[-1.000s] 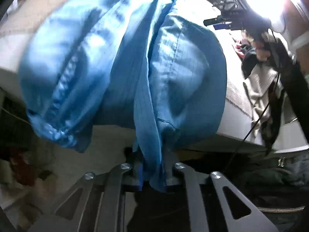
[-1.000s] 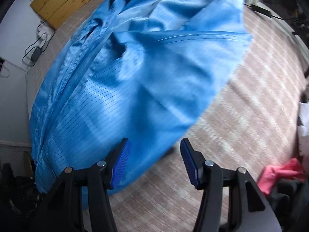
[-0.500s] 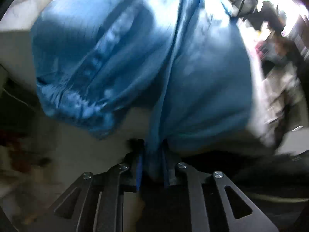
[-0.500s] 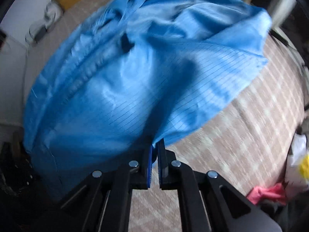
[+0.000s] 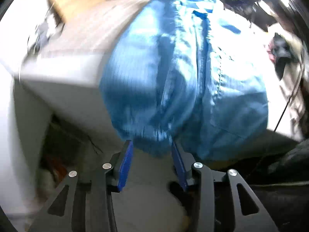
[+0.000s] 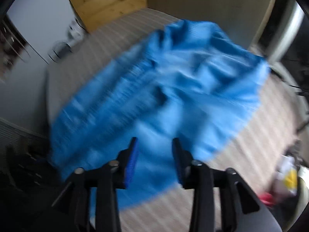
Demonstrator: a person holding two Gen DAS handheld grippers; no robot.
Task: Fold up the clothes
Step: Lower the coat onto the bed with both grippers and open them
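Left wrist view first: the left gripper (image 5: 151, 154) has its blue pads spread and the jaws are opening, with nothing pinched. The gathered hem of the blue garment (image 5: 183, 81) hangs just past the fingertips, off the near edge of the bed (image 5: 63, 73), and no pad presses on it. The rest of the cloth lies bunched up across the mattress toward the far edge.

Over to the right wrist view, and it is a blurry one. The right gripper (image 6: 154, 154) is parted too, jaws opening, cloth showing between the pads but not clamped. The blue garment (image 6: 158, 96) sprawls rumpled across the striped bed (image 6: 251, 145), one side trailing over the left edge, the wooden headboard (image 6: 108, 2) beyond it.

So where is the danger? My read is that the hem draped over the edge is the weak point: with neither gripper holding, the weight of the hanging part could drag more fabric off the mattress toward the floor. The creases and the doubled-over middle also look likely to get locked into any fold unless the cloth is flattened first. And a regrasp in this much motion could catch two layers instead of one.

As for containers, none shows plainly. Loose clothes (image 5: 285, 58) are piled at the right edge in the left view, and small bright items sit low right in the other, too smeared to name.
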